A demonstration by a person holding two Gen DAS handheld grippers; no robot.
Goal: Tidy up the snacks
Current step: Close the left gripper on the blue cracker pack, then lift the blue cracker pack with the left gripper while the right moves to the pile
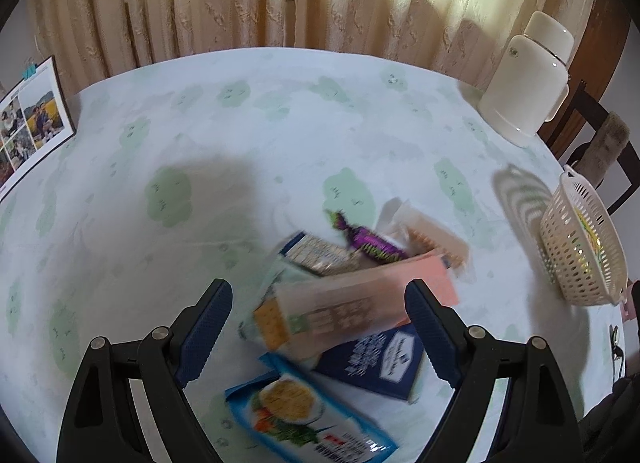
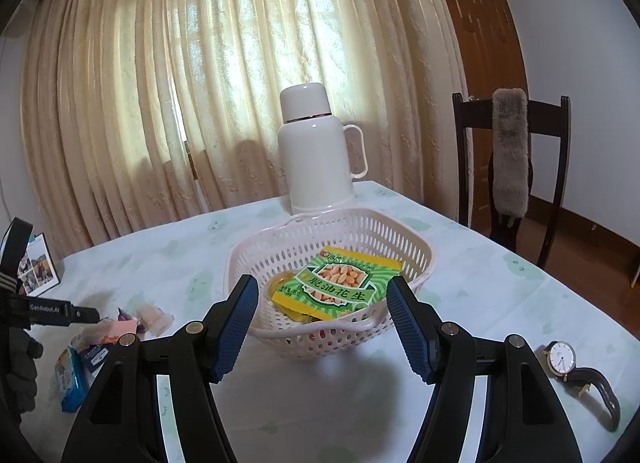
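In the left wrist view my left gripper [image 1: 320,323] is open and empty above a pile of snacks: a pink-and-white long packet [image 1: 360,299], a dark blue box [image 1: 376,363], a light blue packet [image 1: 308,419], a purple wrapped candy [image 1: 368,241] and a cracker packet [image 1: 316,253]. A white perforated basket [image 1: 580,239] stands at the right. In the right wrist view my right gripper [image 2: 322,327] is open and empty just in front of the basket [image 2: 332,259], which holds a green-and-yellow peanut packet [image 2: 340,283]. The snack pile [image 2: 100,339] lies at the left.
A white thermos jug [image 2: 318,151] stands behind the basket; it also shows in the left wrist view [image 1: 528,79]. A wristwatch [image 2: 576,371] lies at the right. A photo calendar [image 1: 28,119] stands at the table's left edge. A dark chair [image 2: 512,167] stands beyond the table.
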